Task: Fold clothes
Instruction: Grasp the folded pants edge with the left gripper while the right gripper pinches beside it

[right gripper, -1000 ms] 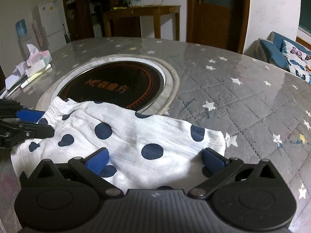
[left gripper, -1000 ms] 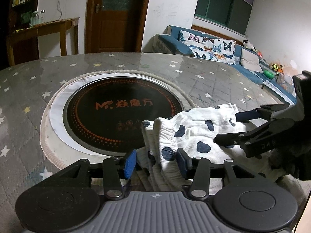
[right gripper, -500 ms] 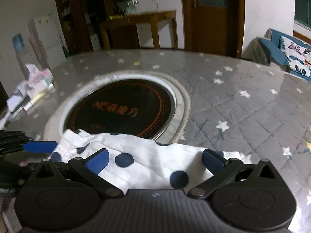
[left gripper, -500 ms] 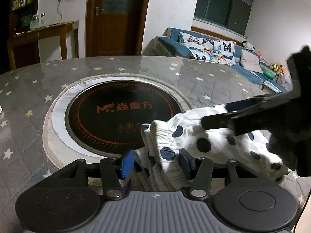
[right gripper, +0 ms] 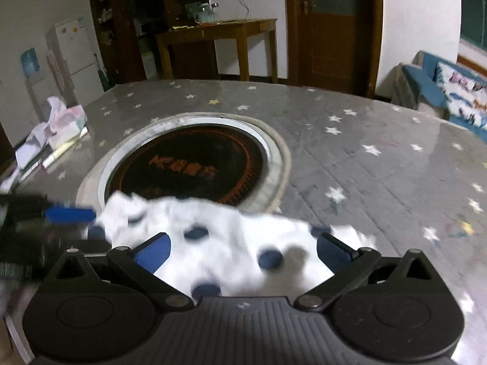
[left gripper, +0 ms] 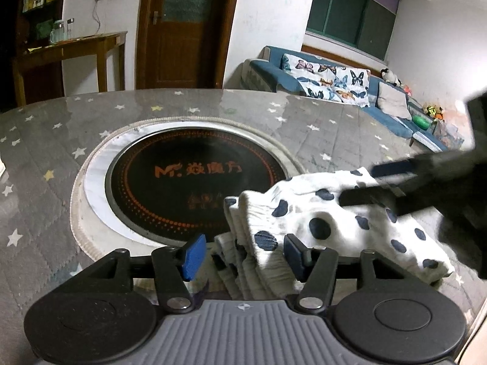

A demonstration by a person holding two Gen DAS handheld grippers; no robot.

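Observation:
A white garment with dark blue dots (left gripper: 319, 222) lies folded in layers on the grey star-patterned table (left gripper: 61, 140), at the near right edge of the round black cooktop (left gripper: 194, 179). My left gripper (left gripper: 242, 251) is open, its blue pads either side of the garment's stacked elastic edge. My right gripper (right gripper: 242, 248) is open and hovers over the garment (right gripper: 219, 237), which is blurred in its view. It also shows from the side in the left wrist view (left gripper: 404, 182), above the garment's right part.
Crumpled tissues and papers (right gripper: 54, 127) lie at the table's far left. A wooden side table (right gripper: 219, 30) with jars, a door and a fridge stand behind. A blue sofa (left gripper: 334, 85) runs along the right wall.
My right gripper has lifted and pulled back over the garment, staying open. The garment's upper layer has bunched slightly. My left gripper has barely moved.

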